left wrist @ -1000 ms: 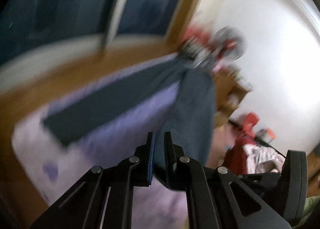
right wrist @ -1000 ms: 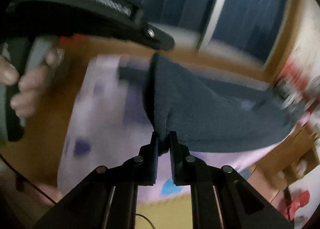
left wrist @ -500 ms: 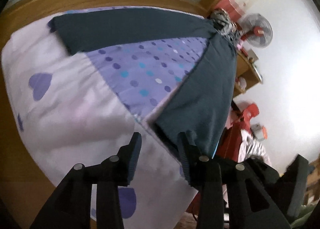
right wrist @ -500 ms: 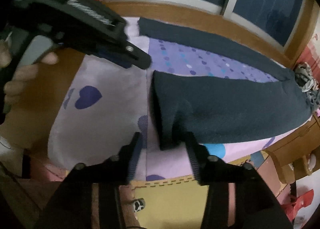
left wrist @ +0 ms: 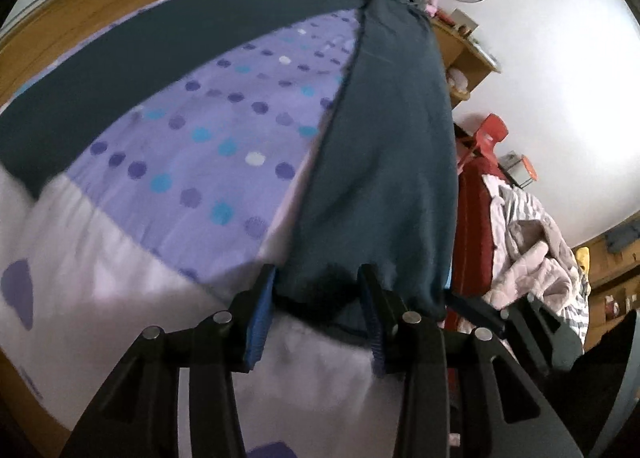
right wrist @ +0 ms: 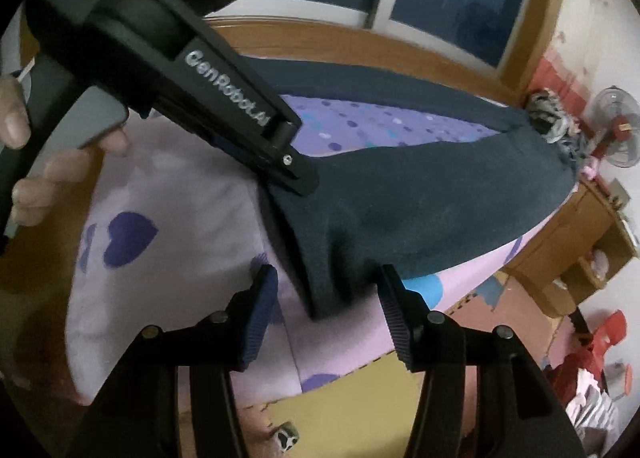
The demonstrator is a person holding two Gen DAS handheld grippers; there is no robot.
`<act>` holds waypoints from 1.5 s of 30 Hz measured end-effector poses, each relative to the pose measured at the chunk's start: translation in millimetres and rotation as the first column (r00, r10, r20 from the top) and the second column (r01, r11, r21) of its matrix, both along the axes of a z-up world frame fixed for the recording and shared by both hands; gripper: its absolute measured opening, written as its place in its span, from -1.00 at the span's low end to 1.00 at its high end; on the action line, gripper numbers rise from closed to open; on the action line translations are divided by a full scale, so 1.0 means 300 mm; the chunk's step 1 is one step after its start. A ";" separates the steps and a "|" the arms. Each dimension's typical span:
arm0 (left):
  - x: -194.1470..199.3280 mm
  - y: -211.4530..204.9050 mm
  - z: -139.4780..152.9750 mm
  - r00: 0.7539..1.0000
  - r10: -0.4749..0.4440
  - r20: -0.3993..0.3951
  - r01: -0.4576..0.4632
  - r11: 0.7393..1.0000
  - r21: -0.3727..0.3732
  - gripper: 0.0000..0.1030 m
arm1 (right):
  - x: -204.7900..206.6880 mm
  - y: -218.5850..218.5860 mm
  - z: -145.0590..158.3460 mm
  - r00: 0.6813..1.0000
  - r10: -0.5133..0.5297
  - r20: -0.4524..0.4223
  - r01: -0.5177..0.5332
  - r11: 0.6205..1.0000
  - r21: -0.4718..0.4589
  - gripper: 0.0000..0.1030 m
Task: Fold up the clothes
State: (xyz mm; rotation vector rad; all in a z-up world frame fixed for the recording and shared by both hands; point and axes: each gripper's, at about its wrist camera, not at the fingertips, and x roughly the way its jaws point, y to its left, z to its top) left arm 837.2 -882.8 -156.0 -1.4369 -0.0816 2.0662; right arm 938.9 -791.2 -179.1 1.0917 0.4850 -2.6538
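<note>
Dark blue trousers lie spread on the polka-dot bed, one leg's hem at the bed's near edge. Left tool and right tool stand spread, straddling that hem without pinching.

A pair of dark navy knit trousers lies on a lilac bedspread printed with dots and hearts. The two legs are spread in a V, joined at the far end. The near leg lies flat, its hem slightly rumpled at the bed's front edge. The far leg runs along the wooden bed frame.
</note>
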 end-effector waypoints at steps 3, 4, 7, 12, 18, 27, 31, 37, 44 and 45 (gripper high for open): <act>-0.017 0.012 -0.007 1.000 -0.004 0.031 0.002 0.999 0.048 -0.90 | -0.021 -0.014 0.007 0.999 -0.037 0.002 0.037 0.999 0.020 -0.63; -0.019 0.010 -0.002 0.999 0.005 0.040 -0.008 0.997 0.076 -0.90 | -0.032 -0.019 0.010 0.998 -0.056 -0.001 0.055 0.998 0.039 -0.82; 0.028 -0.016 0.067 1.000 0.011 0.000 -0.011 0.992 0.126 -0.90 | -0.023 -0.008 0.072 0.996 -0.090 -0.009 0.090 0.996 0.012 -0.86; 0.112 -0.048 0.110 1.000 -0.013 -0.022 0.016 0.989 0.145 -0.90 | 0.104 -0.042 0.185 0.999 -0.016 -0.047 0.018 0.999 0.048 -0.87; 0.137 -0.063 -0.024 0.999 0.032 0.028 -0.035 0.995 0.093 -0.89 | 0.091 -0.053 0.058 0.998 -0.014 0.068 0.010 0.998 0.063 -0.86; 0.174 -0.146 0.001 0.997 0.070 0.032 -0.071 0.997 0.025 -0.64 | 0.137 -0.009 0.068 0.998 0.015 0.059 -0.015 1.000 0.007 -0.01; 0.184 -0.142 0.067 0.992 0.127 0.013 -0.127 0.991 0.033 -0.54 | 0.195 0.080 0.139 1.000 -0.012 -0.016 0.011 0.998 -0.060 0.17; 0.145 0.078 0.193 0.977 0.197 -0.087 -0.194 0.980 0.041 -0.34 | 0.122 0.347 0.211 0.998 -0.026 -0.062 0.015 0.986 -0.169 0.23; 0.065 0.377 0.224 0.965 0.259 -0.048 -0.253 0.961 0.114 -0.33 | 0.012 0.669 0.283 0.993 0.003 -0.118 -0.025 0.983 -0.181 0.31; 0.062 0.411 0.223 0.961 0.272 -0.045 -0.265 0.957 0.121 -0.33 | -0.001 0.711 0.289 0.994 0.002 -0.113 -0.024 0.981 -0.195 0.32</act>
